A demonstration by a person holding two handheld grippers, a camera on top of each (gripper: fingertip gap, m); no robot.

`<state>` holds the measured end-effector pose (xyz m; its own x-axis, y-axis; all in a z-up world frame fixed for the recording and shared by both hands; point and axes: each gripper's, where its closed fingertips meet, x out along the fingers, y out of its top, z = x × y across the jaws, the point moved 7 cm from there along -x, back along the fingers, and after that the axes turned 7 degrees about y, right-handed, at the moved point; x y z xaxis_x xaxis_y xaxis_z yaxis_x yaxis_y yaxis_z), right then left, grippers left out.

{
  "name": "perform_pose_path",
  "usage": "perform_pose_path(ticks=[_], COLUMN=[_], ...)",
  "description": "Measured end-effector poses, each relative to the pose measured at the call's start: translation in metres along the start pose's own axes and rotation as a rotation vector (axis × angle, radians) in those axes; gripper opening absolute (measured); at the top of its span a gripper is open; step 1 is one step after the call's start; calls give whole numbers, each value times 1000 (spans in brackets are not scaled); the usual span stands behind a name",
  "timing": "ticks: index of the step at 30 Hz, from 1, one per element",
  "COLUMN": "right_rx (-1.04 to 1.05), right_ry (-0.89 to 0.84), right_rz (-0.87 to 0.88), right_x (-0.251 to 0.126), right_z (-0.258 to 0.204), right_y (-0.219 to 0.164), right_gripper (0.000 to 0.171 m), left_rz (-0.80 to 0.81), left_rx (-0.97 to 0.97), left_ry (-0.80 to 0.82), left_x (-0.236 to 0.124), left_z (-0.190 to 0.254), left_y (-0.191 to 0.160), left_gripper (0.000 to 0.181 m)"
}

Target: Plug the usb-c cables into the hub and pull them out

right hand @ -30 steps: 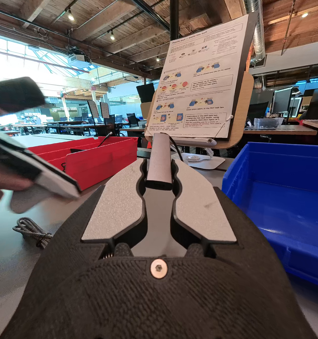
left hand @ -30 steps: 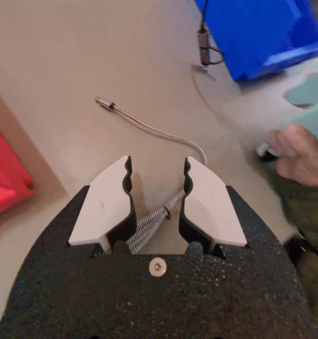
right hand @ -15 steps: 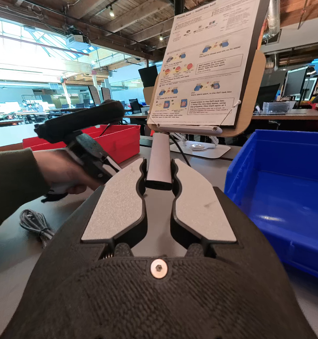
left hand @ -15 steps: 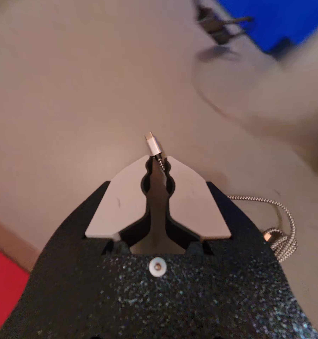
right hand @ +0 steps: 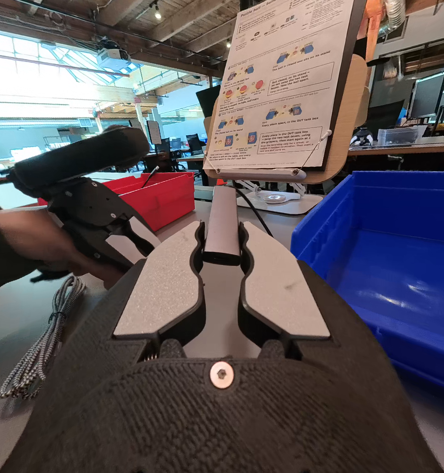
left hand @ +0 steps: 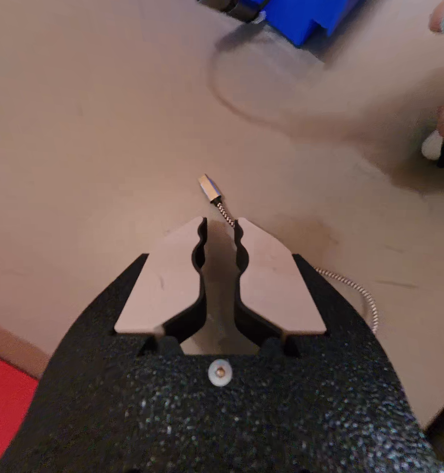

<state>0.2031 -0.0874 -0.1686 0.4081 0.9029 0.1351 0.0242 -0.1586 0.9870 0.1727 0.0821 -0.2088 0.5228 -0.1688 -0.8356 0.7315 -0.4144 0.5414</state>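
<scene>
Just beyond the slightly parted, empty left gripper [left hand: 219, 222] lies the cable plug [left hand: 209, 188]; the right gripper [right hand: 221, 226] clamps the hub [right hand: 222, 225].

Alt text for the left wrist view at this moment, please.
The left gripper, jaws slightly apart, points down at a tan table; the braided usb-c cable runs past its right fingertip, its silver plug just beyond. A blue bin sits blurred at top.

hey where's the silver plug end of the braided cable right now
In the left wrist view, the silver plug lies on the table just ahead of the left gripper, its braided cable touching the right fingertip.
</scene>
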Motion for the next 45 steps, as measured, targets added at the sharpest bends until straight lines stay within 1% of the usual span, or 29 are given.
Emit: perform_pose_path(ticks=[1, 4, 5, 6, 7, 9, 10, 12, 15, 16, 17, 18, 24, 27, 35, 40, 43, 44, 45], right_rx=[5, 29, 42, 52, 59, 55, 41, 1, -69, -91, -101, -96, -77, -56, -108, -129, -125, -118, -109], right_ry=[0, 24, 32, 33, 37, 49, 55, 77, 101, 107, 121, 120, 151, 159, 101, 90, 71, 63, 55], right_rz=[4, 13, 22, 35, 44, 43, 45, 55, 38, 33, 27, 33, 30, 35, 0, -21, -20, -21, -19], right_x=[0, -1, -2, -3, -4, -3, -2, -1, 1, 2, 3, 3, 6, 5, 9, 11, 9, 9, 9], right_z=[1, 2, 3, 4, 4, 3, 1, -5, -15, -19, -22, -24, -29, -28, -31, -33, -31, -31, -30], right_y=[0, 0, 1, 1, 2, 2, 2, 2, 1, 0, 0, 0, -1, -1, -3, -4, -4, -4, -4], right_gripper=[26, 26, 26, 26, 26, 26, 26, 26, 26, 26, 26, 26, 27, 25, 24, 24, 24, 24, 24], left_rz=[-28, -32, 18, 105, 218, 444, 520, 568, 551, 565, 587, 597, 593, 587, 529, 526, 553, 564, 572], left_rx=[-72, -210, -238, -284, -355, -542, -629, -752, -821, -829, -848, -875, -914, -902, -861, -856, -834, -813, -790], left_ry=[-6, -35, -22, -25, -77, -303, -422, -591, -720, -755, -772, -769, -838, -827, -748, -733, -710, -688, -663], left_x=[0, -4, -9, -17, -25, -42, -47, -47, -39, -39, -39, -38, -41, -46, -50, -50, -49, -49, -49], left_z=[0, 2, 0, -1, 1, 8, 10, 13, 21, 24, 25, 24, 19, 12, 7, 6, 8, 8, 8], left_y=[0, 2, 6, 13, 22, 40, 47, 53, 55, 57, 58, 58, 54, 54, 59, 59, 62, 63, 64], left_gripper=[19, 20, 22, 26, 27, 30, 32, 36, 41, 35, 25, 16, 12, 9, 9, 9, 10, 14, 22])
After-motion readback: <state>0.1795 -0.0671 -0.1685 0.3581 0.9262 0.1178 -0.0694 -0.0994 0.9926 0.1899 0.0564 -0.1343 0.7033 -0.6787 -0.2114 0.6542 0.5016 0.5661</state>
